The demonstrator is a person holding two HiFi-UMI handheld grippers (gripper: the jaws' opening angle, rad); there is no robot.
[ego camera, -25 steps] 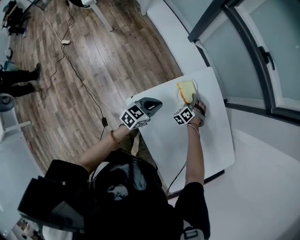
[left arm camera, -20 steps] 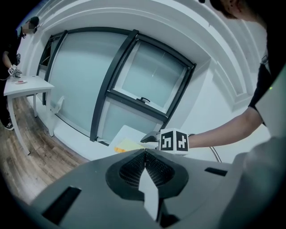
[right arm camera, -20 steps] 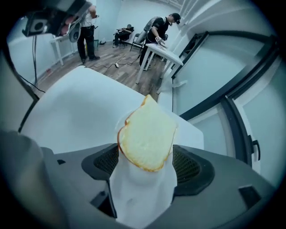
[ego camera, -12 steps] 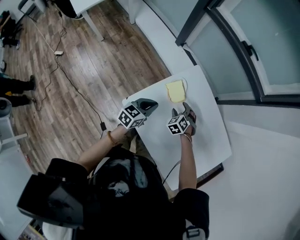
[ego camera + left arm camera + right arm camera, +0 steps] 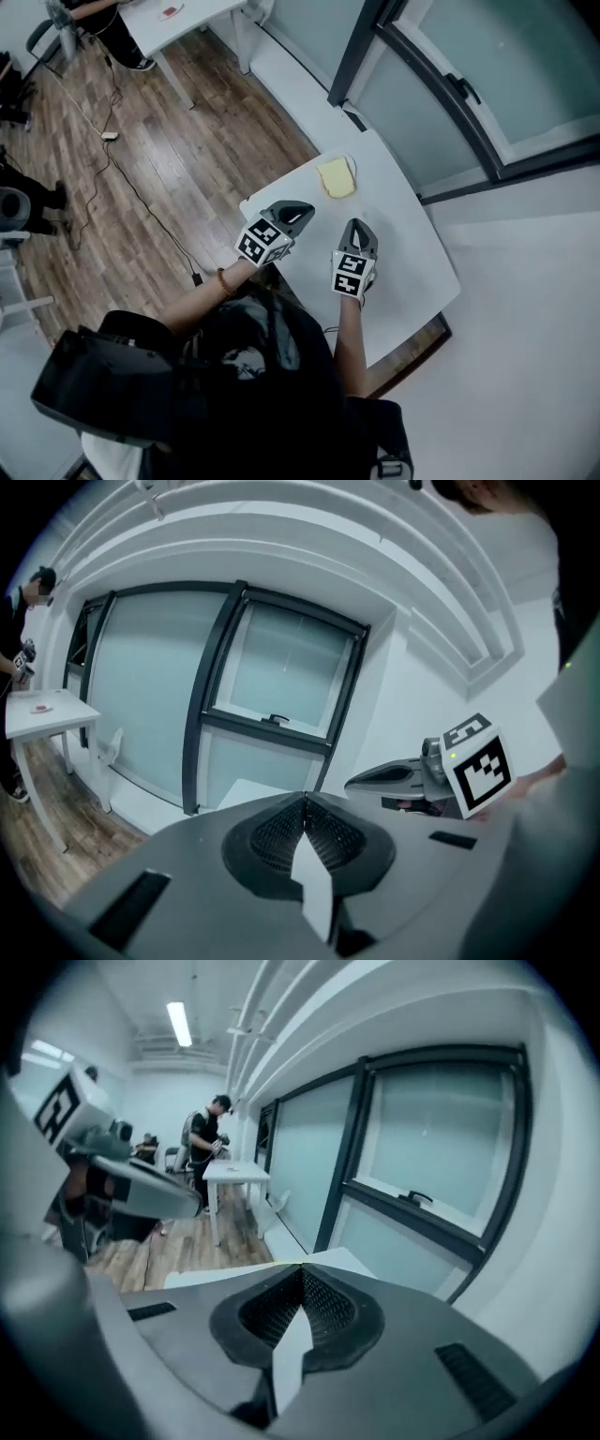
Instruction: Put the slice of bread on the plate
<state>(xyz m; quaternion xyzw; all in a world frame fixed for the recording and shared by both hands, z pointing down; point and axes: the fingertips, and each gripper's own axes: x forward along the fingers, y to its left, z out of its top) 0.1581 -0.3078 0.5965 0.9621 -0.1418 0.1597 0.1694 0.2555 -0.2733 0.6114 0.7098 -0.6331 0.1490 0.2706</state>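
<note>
A pale yellow slice of bread (image 5: 335, 178) lies on a white plate (image 5: 351, 168) at the far end of the white table (image 5: 403, 253). My right gripper (image 5: 357, 225) hovers over the table's middle, well short of the bread, its jaws shut with nothing between them. My left gripper (image 5: 307, 209) hangs over the table's left edge, shut and empty too. In the right gripper view the closed jaw tips (image 5: 302, 1266) meet above the table's far edge. In the left gripper view the tips (image 5: 306, 796) meet as well, with the right gripper (image 5: 356, 782) off to the side.
A wood floor (image 5: 141, 159) with a trailing cable lies left of the table. A dark-framed glass wall (image 5: 441, 84) runs behind it. Another white table (image 5: 178, 11) stands far off, with a person (image 5: 204, 1143) beside it.
My right gripper has let go of the bread, drawn back from the plate, rolled and risen, with its jaws now closed. The left gripper rose a little. The bread stays on the plate.
</note>
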